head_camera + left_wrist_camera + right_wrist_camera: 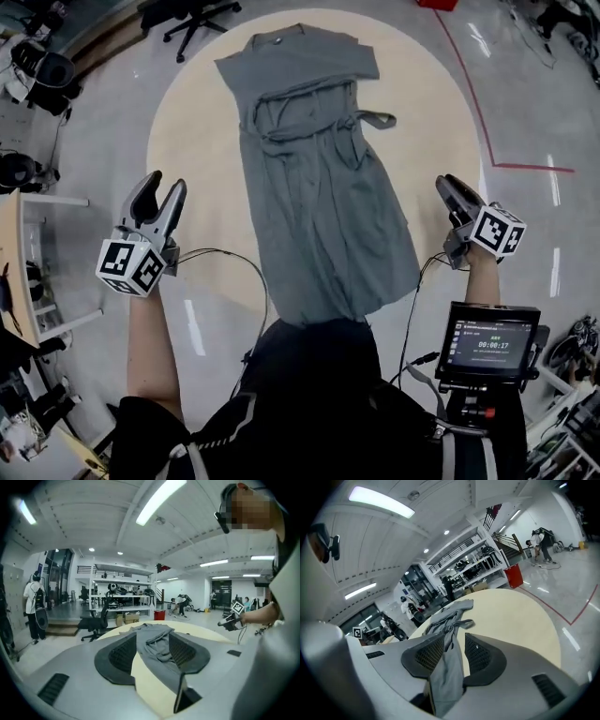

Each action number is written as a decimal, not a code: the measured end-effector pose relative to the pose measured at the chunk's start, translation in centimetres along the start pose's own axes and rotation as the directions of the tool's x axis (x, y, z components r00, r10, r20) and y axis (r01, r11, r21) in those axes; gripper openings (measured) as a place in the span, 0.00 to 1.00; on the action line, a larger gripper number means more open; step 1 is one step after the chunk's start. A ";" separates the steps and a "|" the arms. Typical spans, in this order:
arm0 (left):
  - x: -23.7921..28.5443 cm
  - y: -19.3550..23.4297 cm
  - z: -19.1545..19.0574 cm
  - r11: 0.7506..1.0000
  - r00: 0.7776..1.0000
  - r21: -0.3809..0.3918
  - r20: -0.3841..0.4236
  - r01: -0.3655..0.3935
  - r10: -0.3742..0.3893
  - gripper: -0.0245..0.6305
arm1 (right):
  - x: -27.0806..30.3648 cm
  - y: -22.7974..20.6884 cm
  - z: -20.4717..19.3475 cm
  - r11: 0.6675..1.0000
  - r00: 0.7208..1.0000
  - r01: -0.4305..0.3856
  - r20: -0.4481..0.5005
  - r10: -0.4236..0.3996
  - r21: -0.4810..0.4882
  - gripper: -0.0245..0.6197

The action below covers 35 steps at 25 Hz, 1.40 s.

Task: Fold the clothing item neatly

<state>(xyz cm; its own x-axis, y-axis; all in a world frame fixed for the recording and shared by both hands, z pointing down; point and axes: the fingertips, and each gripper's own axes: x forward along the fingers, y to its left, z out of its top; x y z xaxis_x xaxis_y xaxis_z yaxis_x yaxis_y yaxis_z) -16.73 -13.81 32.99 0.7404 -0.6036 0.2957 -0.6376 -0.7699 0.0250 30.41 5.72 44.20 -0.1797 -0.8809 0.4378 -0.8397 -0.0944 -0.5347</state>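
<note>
The grey dress lies lengthwise down the middle of the round desk, with its collar at the desk's far edge and its hem over the near edge. Both claws are released and carry nothing: the left claw hovers at the desk's left edge, the right claw at its right edge. The fold will probably go best if the loose tie is tucked in first, then both hem corners are lifted together. Only the head view shows the whole outline; the gripper views show the raised wrinkles at the waist.
</note>
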 end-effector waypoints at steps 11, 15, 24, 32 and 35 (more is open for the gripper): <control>-14.0 -15.5 -19.3 0.897 0.917 -0.390 -0.241 0.208 -0.317 0.37 | -10.6 3.8 -14.9 0.998 0.958 0.002 -0.286 0.017 0.064 0.26; -14.5 -20.1 -24.8 0.875 0.874 -0.463 -0.357 0.140 -0.329 0.39 | -11.6 0.5 -19.5 1.000 0.910 0.007 -0.414 -0.009 -0.007 0.28; -13.5 -28.6 -33.1 0.772 0.824 -0.628 -0.385 0.095 -0.415 0.45 | -10.8 -2.6 -28.8 0.951 0.687 -0.268 -0.661 0.302 0.156 0.46; -14.7 -30.5 -35.7 0.755 0.818 -0.605 -0.281 0.255 -0.501 0.67 | -12.3 -0.6 -31.6 0.838 0.581 -0.526 -0.656 0.481 0.149 0.51; -13.5 -31.8 -34.1 0.708 0.803 -0.607 -0.184 0.360 -0.566 0.74 | -12.6 0.0 -30.6 0.796 0.549 -0.589 -0.655 0.520 0.139 0.58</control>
<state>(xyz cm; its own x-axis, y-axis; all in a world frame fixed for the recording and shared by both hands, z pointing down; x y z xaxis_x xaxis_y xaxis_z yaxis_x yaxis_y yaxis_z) -13.67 25.90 60.81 0.9168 -0.0105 0.3993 -0.3139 -0.6373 0.7038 16.98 31.00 60.73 -0.8708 -0.2288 0.4351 -0.4914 0.3794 -0.7840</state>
